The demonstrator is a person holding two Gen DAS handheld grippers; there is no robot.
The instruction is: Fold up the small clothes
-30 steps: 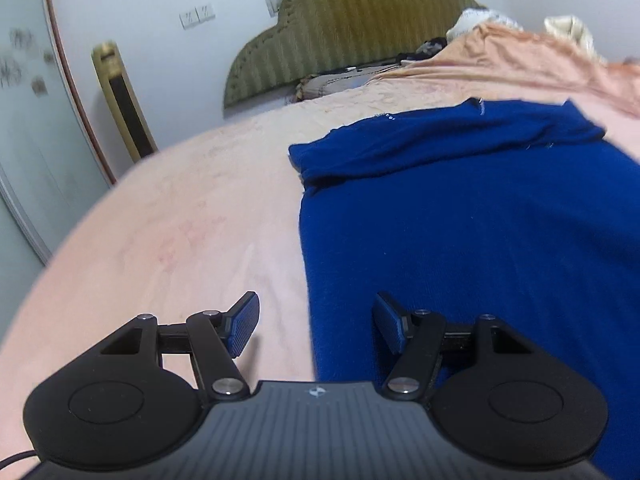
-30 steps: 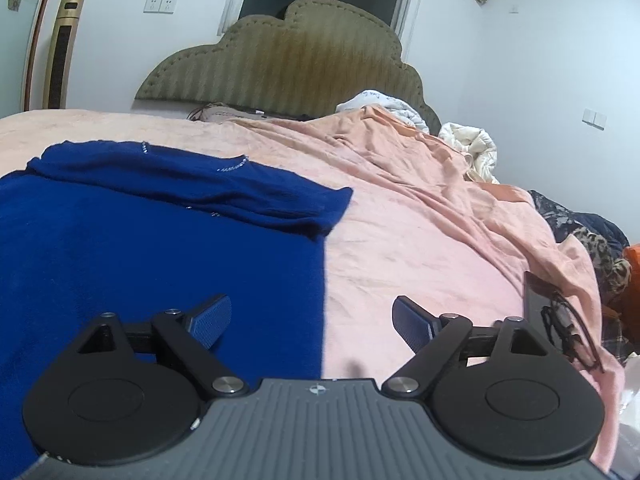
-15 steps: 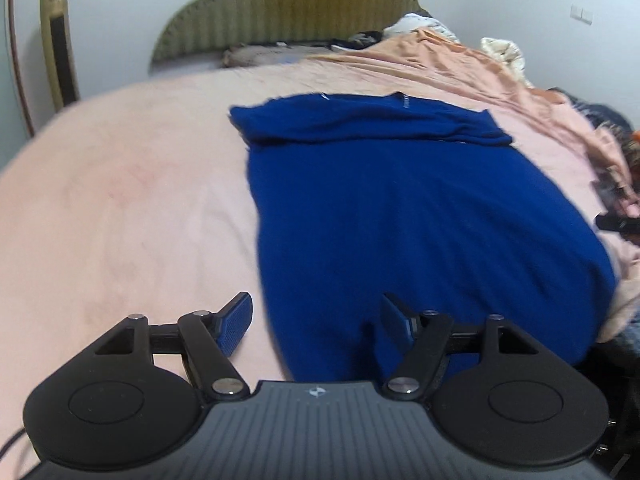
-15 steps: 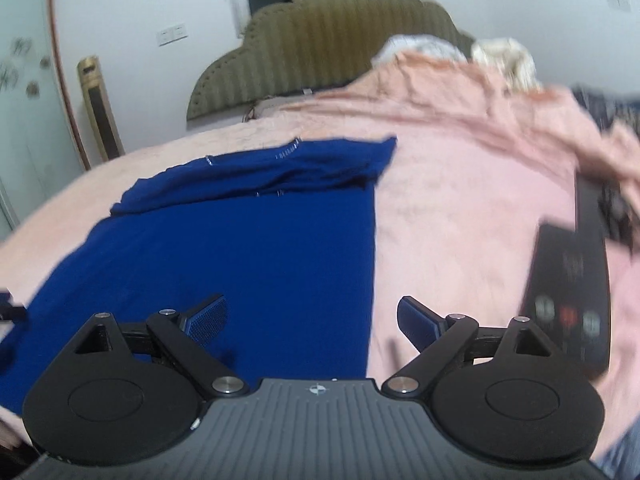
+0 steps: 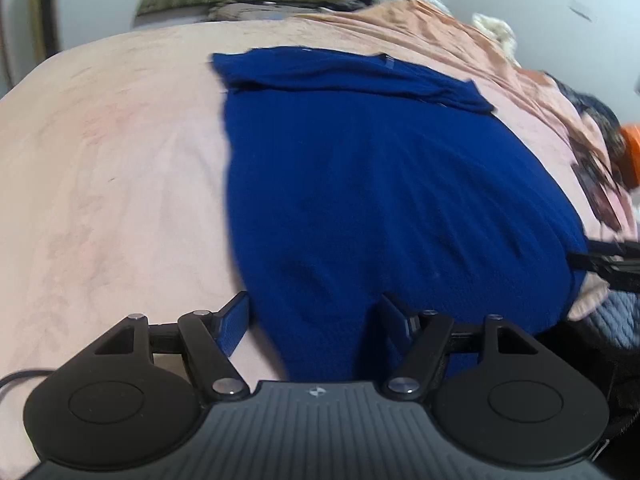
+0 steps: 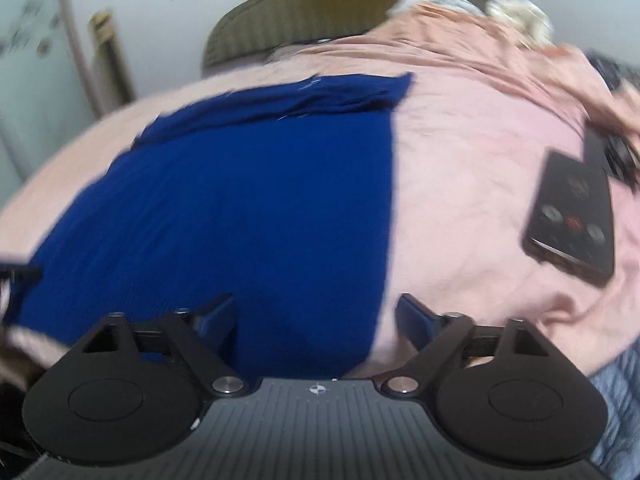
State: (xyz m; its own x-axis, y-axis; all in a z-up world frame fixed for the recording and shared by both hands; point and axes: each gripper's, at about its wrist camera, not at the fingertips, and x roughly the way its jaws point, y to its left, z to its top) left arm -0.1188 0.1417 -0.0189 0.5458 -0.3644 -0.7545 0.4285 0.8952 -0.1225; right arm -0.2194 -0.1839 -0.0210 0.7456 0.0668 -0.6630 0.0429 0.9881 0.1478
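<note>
A dark blue garment (image 5: pixel 380 184) lies flat on the pink bed sheet (image 5: pixel 108 184), its far end folded over into a band. My left gripper (image 5: pixel 314 318) hovers over the garment's near left corner. Its jaws are closing, with the blue edge between them and the pads not pressing on it. In the right wrist view the same garment (image 6: pixel 248 208) fills the left half. My right gripper (image 6: pixel 316 316) straddles its near right edge, jaws closing, cloth between them but not pinched. Each gripper shows as a black tip at the other view's edge: the right gripper (image 5: pixel 600 264), the left gripper (image 6: pixel 16 276).
A black phone (image 6: pixel 572 216) and a pair of glasses (image 6: pixel 616 152) lie on the sheet right of the garment. A bunched peach blanket (image 5: pixel 440 28) and an olive headboard (image 6: pixel 340 12) are at the far end. The bed's near edge drops off just below both grippers.
Both grippers have drawn back to the garment's near end and tipped downward, each view swinging inward over the cloth. Both pairs of jaws now stand narrower than half a second ago.
</note>
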